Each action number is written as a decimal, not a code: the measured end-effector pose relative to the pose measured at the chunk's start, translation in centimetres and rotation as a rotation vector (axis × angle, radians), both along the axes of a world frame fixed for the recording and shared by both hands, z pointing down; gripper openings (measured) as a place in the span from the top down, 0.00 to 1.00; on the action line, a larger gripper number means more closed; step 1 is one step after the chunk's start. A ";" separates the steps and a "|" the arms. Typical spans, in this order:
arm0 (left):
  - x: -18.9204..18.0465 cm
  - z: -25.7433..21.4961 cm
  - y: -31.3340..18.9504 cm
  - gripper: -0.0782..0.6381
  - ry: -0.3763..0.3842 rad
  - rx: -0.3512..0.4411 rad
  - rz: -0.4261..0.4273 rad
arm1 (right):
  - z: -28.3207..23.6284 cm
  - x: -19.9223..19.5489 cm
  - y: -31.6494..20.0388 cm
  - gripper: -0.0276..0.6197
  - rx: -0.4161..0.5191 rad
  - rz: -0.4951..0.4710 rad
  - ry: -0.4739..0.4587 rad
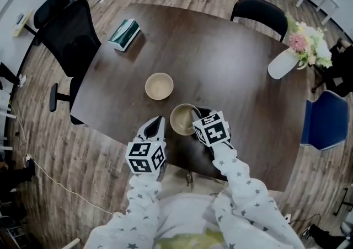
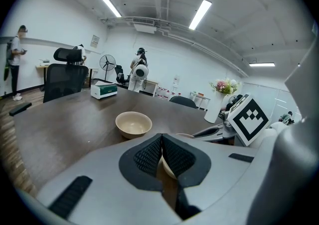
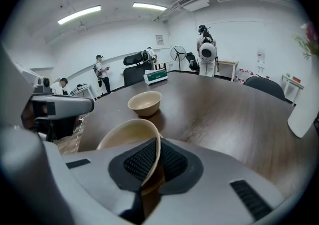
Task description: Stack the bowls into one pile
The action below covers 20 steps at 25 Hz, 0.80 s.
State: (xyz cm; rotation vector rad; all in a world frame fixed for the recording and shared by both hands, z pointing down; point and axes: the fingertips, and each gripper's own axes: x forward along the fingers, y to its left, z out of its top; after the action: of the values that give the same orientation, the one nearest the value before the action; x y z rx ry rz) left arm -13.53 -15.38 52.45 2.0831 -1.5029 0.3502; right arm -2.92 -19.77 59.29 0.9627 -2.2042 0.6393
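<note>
Two beige bowls are on the dark table [image 1: 220, 60]. One bowl [image 1: 159, 86] [image 2: 133, 123] [image 3: 145, 103] stands alone near the table's middle. The nearer bowl [image 1: 182, 119] [image 3: 127, 134] sits close to the front edge and is tipped in the right gripper view. My right gripper [image 1: 197, 114] [image 3: 158, 157] is shut on its right rim, one pad inside and one outside. My left gripper [image 1: 157, 123] [image 2: 162, 157] hovers just left of that bowl with its pads pressed together and nothing between them. In the left gripper view, a sliver of the held bowl [image 2: 168, 168] shows behind the jaws.
A green and white box [image 1: 124, 34] lies at the far left of the table and a white vase with flowers [image 1: 287, 60] at the right edge. Black chairs [image 1: 71, 38] [image 1: 259, 11] and a blue chair [image 1: 325, 118] surround the table. People stand far off.
</note>
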 end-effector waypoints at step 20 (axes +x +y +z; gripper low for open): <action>-1.4 -1.0 -1.5 0.85 0.019 0.029 0.002 | -1.7 -0.2 -0.9 0.73 0.077 0.030 -0.050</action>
State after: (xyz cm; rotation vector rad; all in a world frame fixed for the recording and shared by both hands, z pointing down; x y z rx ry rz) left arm -14.93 -16.88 51.43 2.1053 -1.5032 0.3105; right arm -3.15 -20.70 57.62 1.0312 -2.2764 0.6016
